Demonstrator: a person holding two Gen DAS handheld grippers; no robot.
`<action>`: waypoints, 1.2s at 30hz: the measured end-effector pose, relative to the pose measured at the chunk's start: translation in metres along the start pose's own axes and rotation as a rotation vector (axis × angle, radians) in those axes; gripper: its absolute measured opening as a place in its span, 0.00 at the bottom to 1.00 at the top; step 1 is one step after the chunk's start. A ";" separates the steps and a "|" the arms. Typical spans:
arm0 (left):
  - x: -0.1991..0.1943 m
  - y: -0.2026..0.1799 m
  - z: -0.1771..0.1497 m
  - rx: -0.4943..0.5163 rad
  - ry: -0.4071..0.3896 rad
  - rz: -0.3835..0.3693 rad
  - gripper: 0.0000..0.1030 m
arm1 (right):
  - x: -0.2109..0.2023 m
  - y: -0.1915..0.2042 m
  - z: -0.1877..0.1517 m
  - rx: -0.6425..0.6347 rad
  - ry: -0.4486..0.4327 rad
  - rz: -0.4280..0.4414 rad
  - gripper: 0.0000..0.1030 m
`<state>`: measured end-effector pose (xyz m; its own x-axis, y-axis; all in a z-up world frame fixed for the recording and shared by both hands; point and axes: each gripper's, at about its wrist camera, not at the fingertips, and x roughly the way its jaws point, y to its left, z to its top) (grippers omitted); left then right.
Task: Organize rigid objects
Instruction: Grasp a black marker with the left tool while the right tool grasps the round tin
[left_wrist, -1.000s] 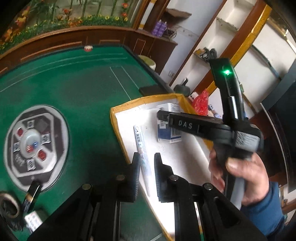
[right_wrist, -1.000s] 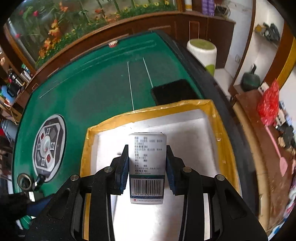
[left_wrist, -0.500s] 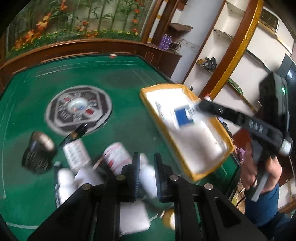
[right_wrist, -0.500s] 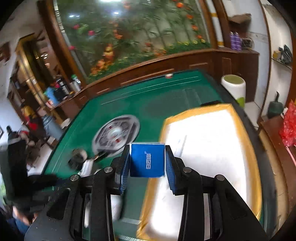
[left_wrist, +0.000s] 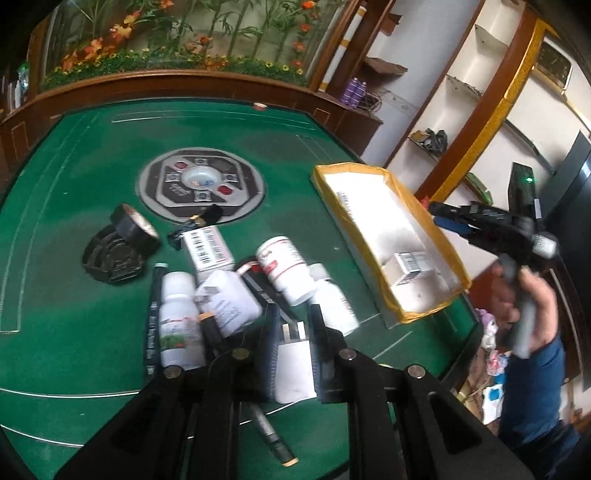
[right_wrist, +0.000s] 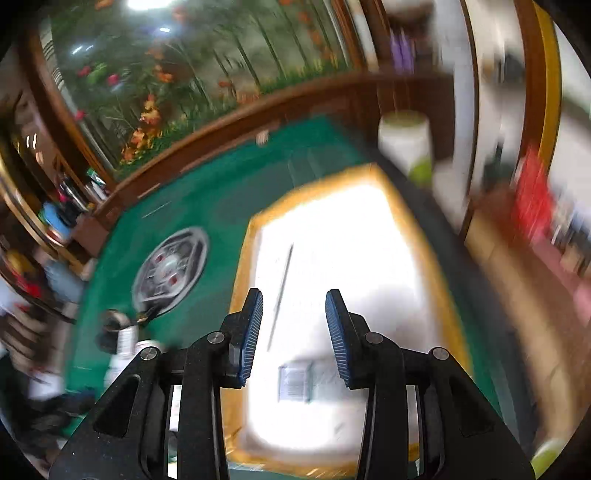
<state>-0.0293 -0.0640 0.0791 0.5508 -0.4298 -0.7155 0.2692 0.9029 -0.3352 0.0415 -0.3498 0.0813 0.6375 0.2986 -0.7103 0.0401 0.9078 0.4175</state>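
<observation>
We see the left gripper (left_wrist: 293, 332) hanging over a heap of white bottles (left_wrist: 284, 271) and small boxes on the green desk (left_wrist: 92, 325), its jaws clenched with nothing between them. Right of the heap lies the yellow-rimmed tray (left_wrist: 391, 177), with a barcoded carton (left_wrist: 410, 263) at its near end and a thin tube farther in. The right gripper (right_wrist: 294, 328) hovers above the tray (right_wrist: 240, 258), jaws released and empty, the carton (right_wrist: 295, 382) lying just below them.
</observation>
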 end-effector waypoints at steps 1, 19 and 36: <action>-0.001 0.005 -0.002 -0.003 0.000 0.014 0.14 | -0.001 -0.004 -0.002 0.033 0.033 0.072 0.34; 0.030 0.062 0.001 -0.002 0.107 0.321 0.15 | 0.007 -0.001 -0.028 -0.238 -0.055 -0.011 0.34; 0.059 0.077 0.001 0.026 0.222 0.323 0.14 | -0.018 0.060 -0.144 -0.373 0.077 0.320 0.34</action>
<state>0.0252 -0.0197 0.0115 0.4267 -0.1084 -0.8979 0.1311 0.9897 -0.0572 -0.0786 -0.2579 0.0376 0.5136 0.5876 -0.6252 -0.4357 0.8064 0.3999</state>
